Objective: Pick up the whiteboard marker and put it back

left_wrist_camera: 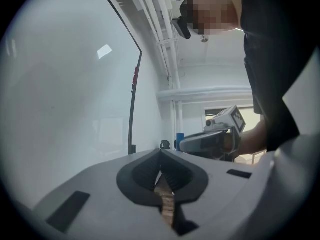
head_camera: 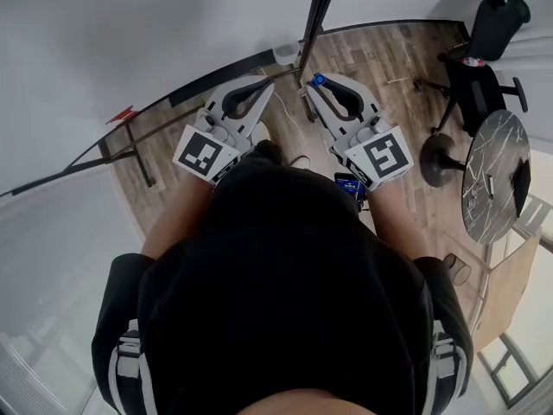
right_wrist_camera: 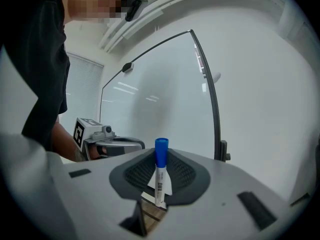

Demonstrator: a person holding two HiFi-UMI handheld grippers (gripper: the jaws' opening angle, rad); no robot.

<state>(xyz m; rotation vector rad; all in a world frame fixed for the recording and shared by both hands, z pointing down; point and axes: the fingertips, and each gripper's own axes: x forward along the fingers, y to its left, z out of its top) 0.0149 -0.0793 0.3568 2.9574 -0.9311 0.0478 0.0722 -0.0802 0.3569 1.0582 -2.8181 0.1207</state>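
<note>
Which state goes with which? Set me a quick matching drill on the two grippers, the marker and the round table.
Things:
1. left gripper
2. right gripper
3. marker
4. round table

States:
a. stands on the wood floor
b. white barrel, blue cap
c. jaws together, nothing between them
d. clamped on the marker

Pairs: 1-c, 2-d, 3-b, 4-a

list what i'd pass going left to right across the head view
left gripper → right gripper, shut on the whiteboard marker → round marble table
</note>
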